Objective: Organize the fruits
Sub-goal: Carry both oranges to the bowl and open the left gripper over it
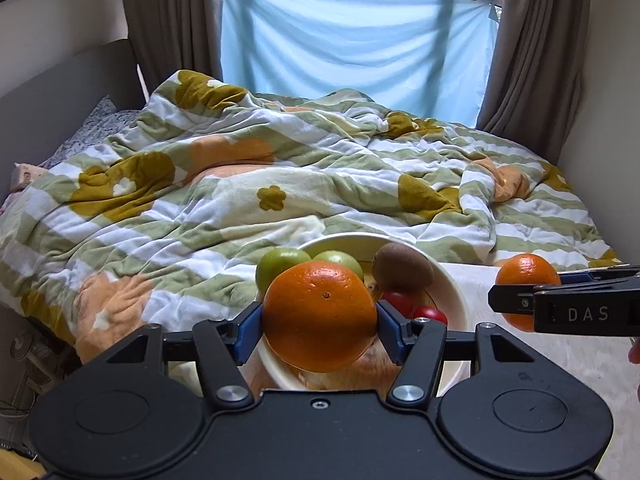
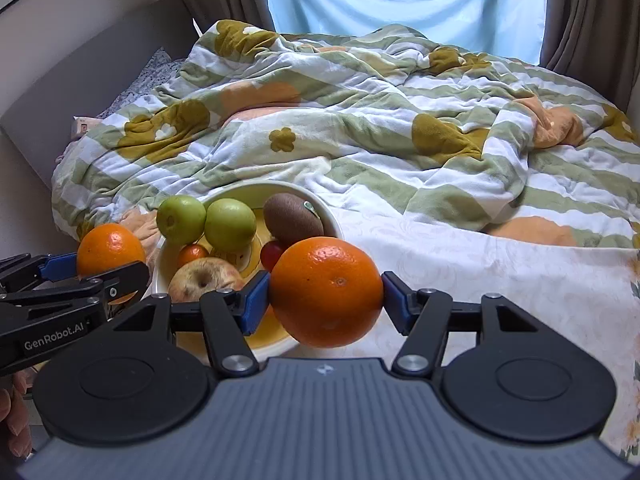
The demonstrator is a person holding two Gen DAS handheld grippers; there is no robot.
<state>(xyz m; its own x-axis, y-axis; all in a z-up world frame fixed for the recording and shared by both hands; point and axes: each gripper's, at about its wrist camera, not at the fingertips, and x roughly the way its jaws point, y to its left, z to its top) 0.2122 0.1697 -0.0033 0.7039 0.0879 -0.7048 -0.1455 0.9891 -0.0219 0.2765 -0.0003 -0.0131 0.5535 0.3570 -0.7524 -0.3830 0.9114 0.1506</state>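
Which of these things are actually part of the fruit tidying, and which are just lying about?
Part of the job:
- orange in the left gripper
- orange in the right gripper
- bowl
- green apples
- kiwi
- red apple
- cherry tomatoes

Just lying about:
- flowered quilt
- brown curtains
- blue cloth

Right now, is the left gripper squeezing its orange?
Touching. In the left wrist view, both blue pads of the left gripper press against the sides of the orange, which hangs over the bowl.
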